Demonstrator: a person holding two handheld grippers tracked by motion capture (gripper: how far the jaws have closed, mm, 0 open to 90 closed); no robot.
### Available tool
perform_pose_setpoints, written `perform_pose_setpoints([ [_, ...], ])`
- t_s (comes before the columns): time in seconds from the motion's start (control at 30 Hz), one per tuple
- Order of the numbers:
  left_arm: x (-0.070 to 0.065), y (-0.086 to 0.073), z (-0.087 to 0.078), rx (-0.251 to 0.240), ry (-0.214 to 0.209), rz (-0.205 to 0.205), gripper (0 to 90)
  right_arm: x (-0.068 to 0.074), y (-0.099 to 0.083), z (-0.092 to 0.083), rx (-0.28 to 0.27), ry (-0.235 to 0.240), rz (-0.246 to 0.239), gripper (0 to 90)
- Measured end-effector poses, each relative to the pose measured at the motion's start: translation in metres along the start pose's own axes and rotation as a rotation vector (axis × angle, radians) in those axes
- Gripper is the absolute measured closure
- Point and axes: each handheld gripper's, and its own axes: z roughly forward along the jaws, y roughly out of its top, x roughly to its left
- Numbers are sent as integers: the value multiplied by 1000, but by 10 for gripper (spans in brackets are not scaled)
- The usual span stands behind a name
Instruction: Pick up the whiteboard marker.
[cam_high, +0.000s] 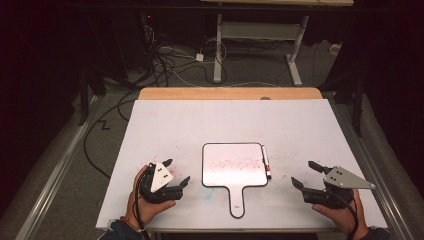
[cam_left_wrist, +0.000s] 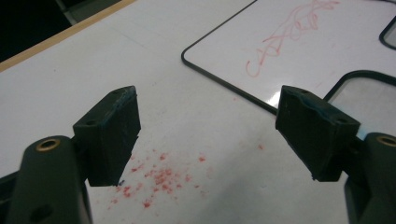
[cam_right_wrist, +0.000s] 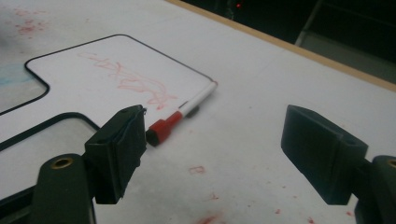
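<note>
Two grippers, left gripper (cam_high: 176, 171) and right gripper (cam_high: 303, 173), rest with jaws apart and empty at lower frame, flanking a centred whiteboard (cam_high: 234, 165) bearing an unreadable red scribble (cam_high: 235, 164), a red-capped marker (cam_high: 265, 161) touching its right edge.

Left hand (cam_high: 145, 200) grips left gripper (cam_high: 177, 172) low at the near left, jaws spread wide, nothing between. Right hand (cam_high: 340, 212) grips right gripper (cam_high: 305, 173) at the near right, its 2 jaws likewise apart.
</note>
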Motion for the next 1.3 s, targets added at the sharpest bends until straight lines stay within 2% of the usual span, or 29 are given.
perform_pose_setpoints([
  [0.07, -1, -1, -1, 13, -10, -10, 211, 0, 2, 1, 7, 12, 0, 287],
  [0.13, -1, -1, -1, 5, -8, 1, 210, -1, 5, 4, 33, 19, 5, 289],
  [0.23, -1, -2, 0, 18, -16, -8, 210, -3, 12, 10, 56, 59, 59, 317],
  [0.3, -1, -2, 2, 27, -26, -10, 211, -7, 18, 17, 78, 93, 123, 336],
  [0.37, -1, -2, 2, 28, -26, -9, 210, -10, 25, 26, 119, 99, 142, 337],
  [0.43, -1, -2, 3, 28, -26, -7, 210, -12, 28, 31, 131, 100, 148, 344],
  [0.47, -2, -1, 3, 27, -25, -4, 210, -17, 35, 44, 171, 105, 156, 345],
  [0.53, -2, -1, 3, 27, -28, 0, 210, -19, 37, 50, 181, 110, 164, 357],
  [0.57, -2, -1, 4, 30, -27, 3, 210, -22, 42, 63, 221, 115, 167, 377],
  [0.63, -2, -2, 4, 36, -29, 6, 210, -25, 45, 74, 236, 119, 194, 423],
  [0.67, -2, -2, 5, 41, -28, 4, 210, -27, 46, 81, 265, 130, 199, 425],
  [0.77, -1, -3, 5, 45, -28, 4, 210, -32, 48, 104, 318, 142, 229, 452],
  [0.8, -1, -3, 5, 48, -26, 5, 210, -32, 48, 104, 318, 142, 229, 452],
  [0.83, -1, -3, 5, 48, -26, 6, 210, -34, 48, 121, 347, 149, 253, 464],
  [0.87, -1, -3, 5, 50, -27, 6, 210, -34, 48, 121, 347, 149, 253, 464],
  [0.9, -2, -3, 5, 54, -26, 8, 210, -35, 47, 134, 379, 175, 270, 502],
  [1.0, -2, -3, 5, 54, -29, 8, 210, -35, 45, 144, 405, 167, 283, 520],
  [1.03, -2, -4, 5, 56, -29, 8, 210, -34, 41, 154, 442, 180, 300, 524],
  [1.1, -2, -4, 6, 57, -31, 9, 211, -34, 39, 160, 457, 190, 304, 589],
  [1.13, -2, -4, 6, 58, -33, 9, 211, -33, 38, 162, 463, 203, 307, 592],
  [1.23, -2, -4, 6, 59, -33, 22, 210, -32, 39, 164, 464, 195, 295, 664],
  [1.3, -2, -3, 7, 60, -34, 23, 211, -32, 38, 163, 463, 206, 300, 674],
])
